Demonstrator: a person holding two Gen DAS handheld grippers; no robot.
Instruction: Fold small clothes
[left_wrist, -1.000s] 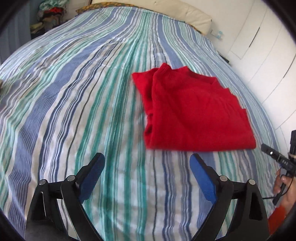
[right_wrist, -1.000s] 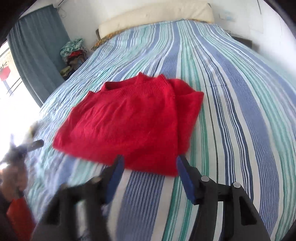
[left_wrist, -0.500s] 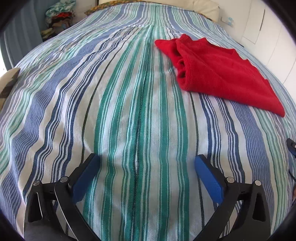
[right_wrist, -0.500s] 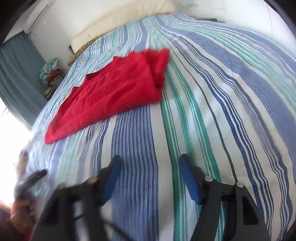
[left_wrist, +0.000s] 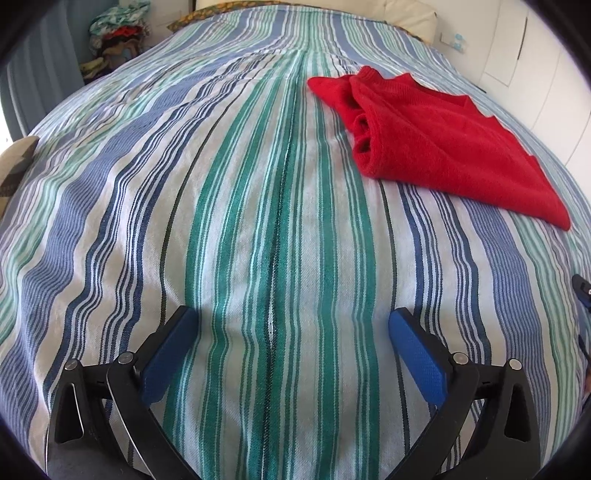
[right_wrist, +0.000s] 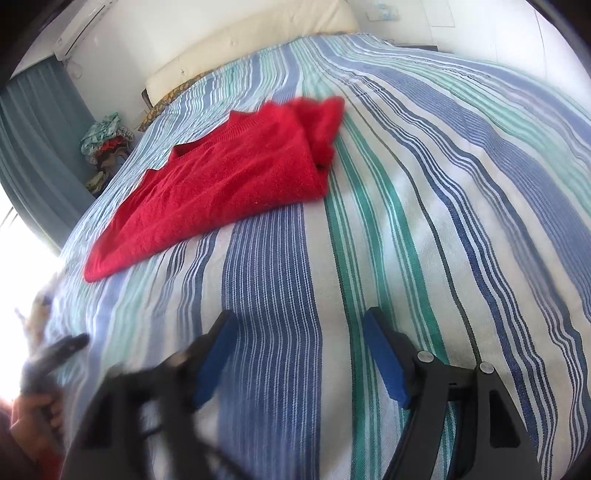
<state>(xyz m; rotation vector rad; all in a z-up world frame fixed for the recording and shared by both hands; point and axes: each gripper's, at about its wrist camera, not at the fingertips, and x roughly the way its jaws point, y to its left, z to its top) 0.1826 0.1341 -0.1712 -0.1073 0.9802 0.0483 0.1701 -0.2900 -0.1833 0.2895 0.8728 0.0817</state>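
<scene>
1. Left gripper (left_wrist: 291, 325) angled down at the striped bedspread (left_wrist: 258, 221); blue pads spread wide, bare cloth between them, nothing held. The jaws have just been opening and now stand very wide.
2. Right gripper (right_wrist: 299, 332) also tilted down toward the bedspread; its pads are apart, nothing between them but striped cloth. The jaws have just been opening. Its left finger is blurred in the right wrist view.
3. Red sweater (left_wrist: 436, 144) lies folded on the bedspread, well apart from both grippers: upper right in the left wrist view, upper left in the right wrist view (right_wrist: 229, 177). Neither gripper touches it.
4. Sweater's folded edge with rolled layers faces the middle of the bed; neckline side points toward the headboard (right_wrist: 240, 48).
5. A hand (right_wrist: 33, 410) shows at the lower left edge of the right wrist view, wrapped round a dark handle, blurred and partly washed out by light.
6. Pile of clothes (left_wrist: 118, 29) sits off the bed's far left corner, beside a grey-blue curtain (right_wrist: 37, 147).
</scene>
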